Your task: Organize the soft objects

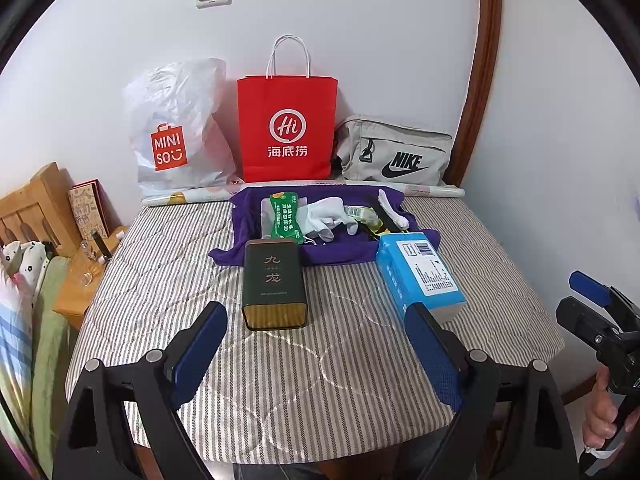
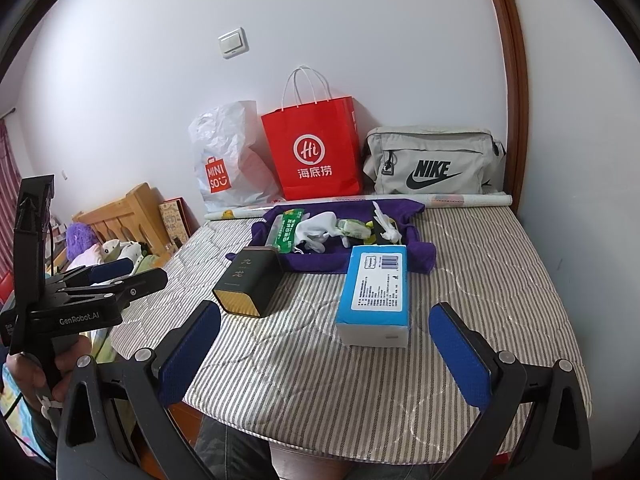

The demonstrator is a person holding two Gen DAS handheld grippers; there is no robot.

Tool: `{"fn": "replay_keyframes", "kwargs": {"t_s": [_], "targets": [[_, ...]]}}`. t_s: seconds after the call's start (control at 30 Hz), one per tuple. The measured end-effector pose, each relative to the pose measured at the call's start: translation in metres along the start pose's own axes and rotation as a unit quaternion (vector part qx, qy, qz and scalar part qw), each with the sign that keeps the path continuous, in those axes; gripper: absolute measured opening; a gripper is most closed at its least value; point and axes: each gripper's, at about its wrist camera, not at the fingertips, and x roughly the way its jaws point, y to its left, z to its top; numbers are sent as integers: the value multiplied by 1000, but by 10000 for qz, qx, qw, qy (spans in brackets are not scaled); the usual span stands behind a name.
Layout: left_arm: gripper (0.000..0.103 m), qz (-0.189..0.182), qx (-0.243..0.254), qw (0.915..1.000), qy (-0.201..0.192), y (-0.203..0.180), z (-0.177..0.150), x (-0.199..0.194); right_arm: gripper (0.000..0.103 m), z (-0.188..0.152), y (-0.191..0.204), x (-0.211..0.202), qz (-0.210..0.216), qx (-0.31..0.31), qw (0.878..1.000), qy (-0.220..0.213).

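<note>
Softness sets the terms here. We see the soft things heaped on a purple cloth (image 1: 276,258) spread at the far side of the striped pad (image 1: 280,380): white gloves (image 1: 326,218), a green packet (image 1: 285,220), a small wrapped packet (image 1: 356,212) and a crumpled white piece (image 1: 394,210) beside a black strip. We judge the gloves light and limp; they will sag and trail from any pinch, so we would take them at the bunched middle, not by a finger. The green packet looks slick and crinkly, best nipped across its flat edge. The cloth itself will drag everything on it if we lift one corner. In front stand a dark tin (image 1: 275,284) and a blue box (image 1: 420,272), both stiff, the tin touching the cloth's near edge. Our left gripper (image 1: 316,354) and right gripper (image 2: 326,356) hover well short of the heap, jaws spread wide, nothing between them.
</note>
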Motion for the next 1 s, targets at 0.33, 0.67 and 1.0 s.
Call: {"fn": "replay_keyframes", "kwargs": {"t_s": [0.33, 0.67, 1.0], "targets": [[90, 0, -1, 10000, -2, 0, -2, -2, 102, 0, 0, -2, 4, 3, 10000, -6], [90, 5, 2, 10000, -6, 0, -3, -3, 102, -1, 0, -2, 7, -7, 10000, -14], [90, 6, 3, 10000, -8, 0, -3, -3, 102, -2, 0, -4, 16, -17, 10000, -27]]}}
